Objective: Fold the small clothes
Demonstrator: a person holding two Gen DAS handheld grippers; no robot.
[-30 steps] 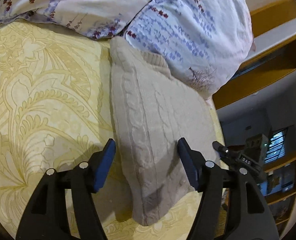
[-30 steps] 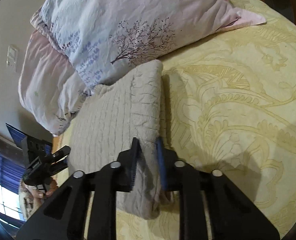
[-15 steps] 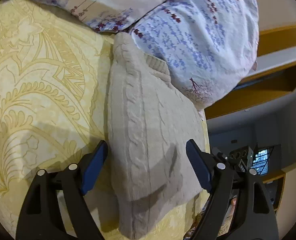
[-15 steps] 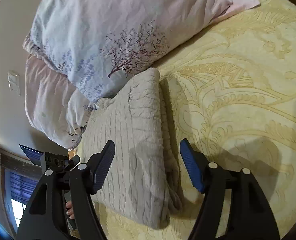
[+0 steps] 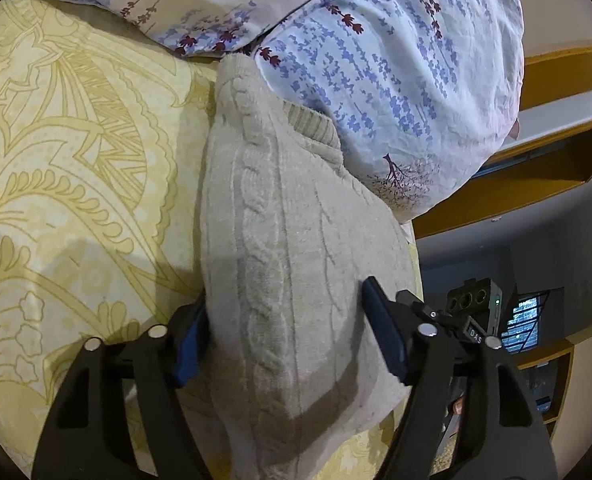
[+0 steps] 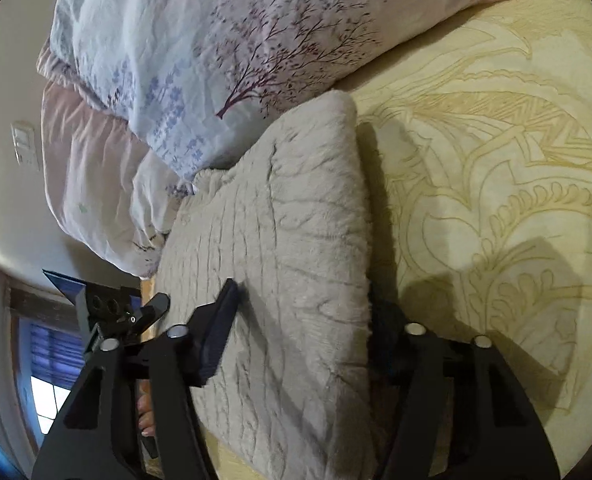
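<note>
Left gripper [image 5: 292,336]: angled down toward the bed, straddling the near end of the folded garment; jaws apart and closing, knit between them.
Left pads: left-hand blue pad [image 5: 190,344] right at the garment's side edge, contact not clear; right-hand one over the top face, not pressing.
Right gripper [image 6: 299,340]: tilted down too, over the same near end; jaws apart and closing, garment between them.
Right fingers: left-hand finger [image 6: 216,332] above the top face; the other low at the fold edge in shadow, touch not clear.
Sweater [image 5: 288,248]: beige cable-knit, folded into a thick oblong, lay flat on the bed.
Long axis: ran away from both cameras, far end toward the pillows, near end under the grippers.
Ribbed hem [image 5: 315,124]: peeked out at the far end, just under the blue-flowered pillow [image 5: 395,80].
Bedspread [image 5: 64,168]: yellow, leaf pattern, beside the sweater's long folded edge.
Tree-print pillow [image 6: 256,40]: touched the sweater's far end in the right wrist view.
Other gripper [image 5: 471,316]: seen past the sweater's edge, near the bed's side.
</note>
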